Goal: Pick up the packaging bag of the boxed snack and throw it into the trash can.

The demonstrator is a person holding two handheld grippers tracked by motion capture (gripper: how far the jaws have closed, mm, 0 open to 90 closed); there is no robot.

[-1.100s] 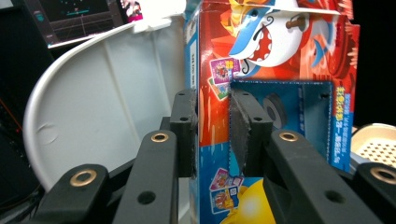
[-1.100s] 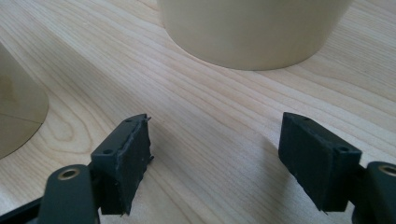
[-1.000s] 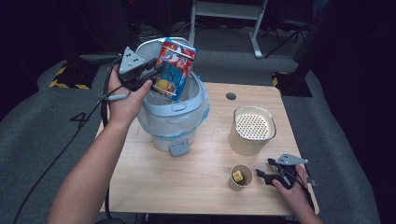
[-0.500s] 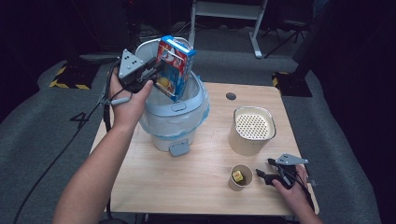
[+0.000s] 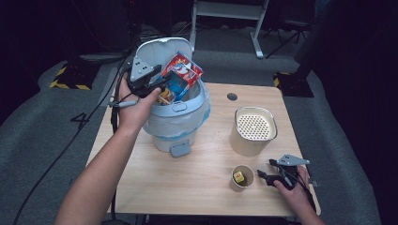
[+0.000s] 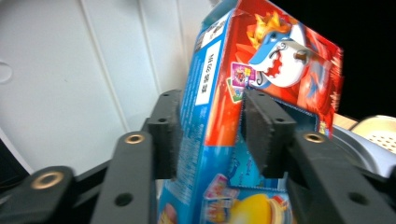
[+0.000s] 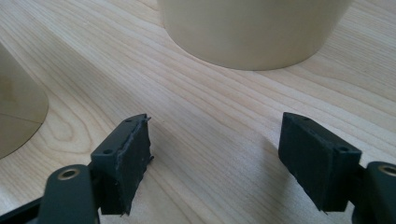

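Observation:
A red and blue printed carton [image 5: 182, 74] tilts over the mouth of a pale blue bin [image 5: 176, 117] lined with a bag, its lower end inside the rim. My left gripper [image 5: 161, 87] is shut on it from the left. In the left gripper view the two black pads [image 6: 259, 126] press the carton [image 6: 275, 74] on both sides, with my left gripper [image 6: 210, 135] in front of the bin's white lid [image 6: 65, 84]. My right gripper [image 5: 268, 177] rests open on the table at the front right, with bare wood between the jaws of my right gripper [image 7: 215, 154].
The bin's lid [image 5: 162, 49] stands open at the back. A cream pot with a perforated lid [image 5: 253, 130] sits right of the bin, its base [image 7: 252, 32] just ahead of the right jaws. A paper cup [image 5: 242, 177] holding a small yellow item stands left of the right gripper.
The carton has tipped from nearly upright to leaning right and has sunk lower into the bin with the left gripper. The right gripper has not moved.

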